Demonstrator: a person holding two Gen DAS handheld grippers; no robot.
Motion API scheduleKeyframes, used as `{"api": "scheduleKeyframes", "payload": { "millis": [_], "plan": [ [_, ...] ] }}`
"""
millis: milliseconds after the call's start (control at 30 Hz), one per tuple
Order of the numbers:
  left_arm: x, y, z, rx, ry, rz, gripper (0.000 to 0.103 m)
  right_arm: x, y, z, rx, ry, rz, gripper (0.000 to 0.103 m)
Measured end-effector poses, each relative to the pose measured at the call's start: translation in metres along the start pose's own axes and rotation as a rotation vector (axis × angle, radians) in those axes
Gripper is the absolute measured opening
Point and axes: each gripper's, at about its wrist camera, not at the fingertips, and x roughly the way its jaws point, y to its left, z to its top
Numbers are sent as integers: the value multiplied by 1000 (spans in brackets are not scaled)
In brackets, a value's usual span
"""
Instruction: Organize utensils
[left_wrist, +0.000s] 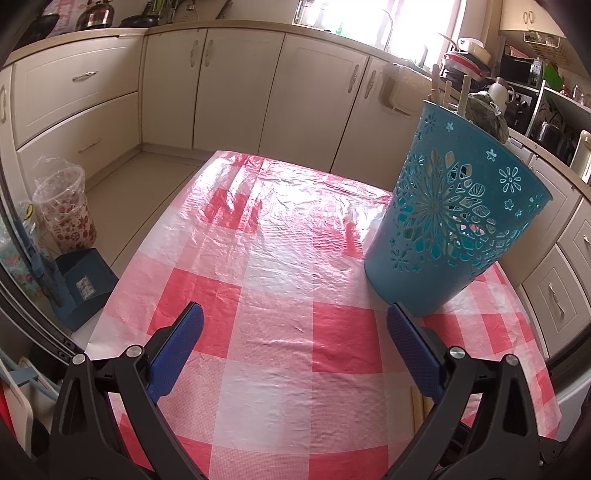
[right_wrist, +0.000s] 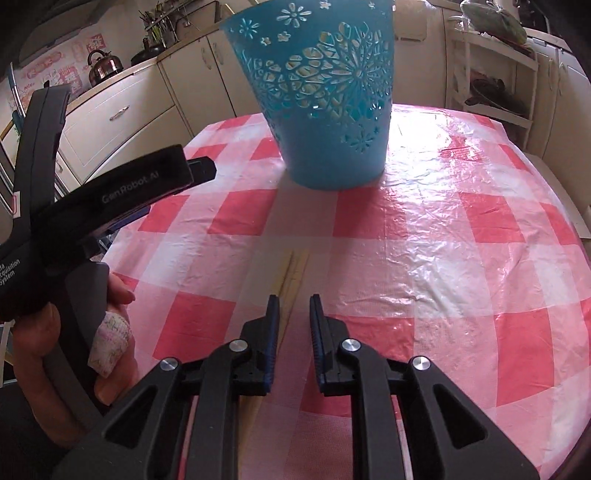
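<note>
**Chopsticks between narrowed fingers**

The right gripper holds its fingers narrow around pale wooden chopsticks, not visibly pressing them, flat on the checked desk. The left gripper gapes wide, empty. Beyond stands a perforated blue basket.

The basket stands on the table, with the chopsticks lying before it.

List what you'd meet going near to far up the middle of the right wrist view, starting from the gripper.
Right gripper → chopsticks lying on the checked tablecloth → blue basket → cream cabinets behind it.
</note>
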Motion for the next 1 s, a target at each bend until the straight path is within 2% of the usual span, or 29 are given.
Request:
{"api": "scheduleKeyframes", "payload": {
  "millis": [200, 267, 400, 533, 700, 833, 1000],
  "plan": [
    [0, -1, 0, -1, 0, 0, 95, 1, 5, 3, -68, 6, -43, 14],
    [0, -1, 0, 0, 1, 0, 95, 1, 6, 4, -100, 13, -52, 10],
    [0, -1, 0, 0, 0, 0, 95, -1, -4, 3, -126, 25, -75, 9],
    [0, -2, 0, 1, 1, 0, 95, -11, -30, 0, -108, 33, -108, 8],
    [1, -5, 0, 18, 5, -3, 95, -22, -60, -2, -27, 25, -99, 8],
    [-7, -15, -5, 67, -3, 11, 95, -21, -64, -2, 4, 5, -86, 9],
    [-24, -51, -32, 225, 52, -58, 95, -22, -67, -3, 31, -12, -64, 10]
  ]
}}
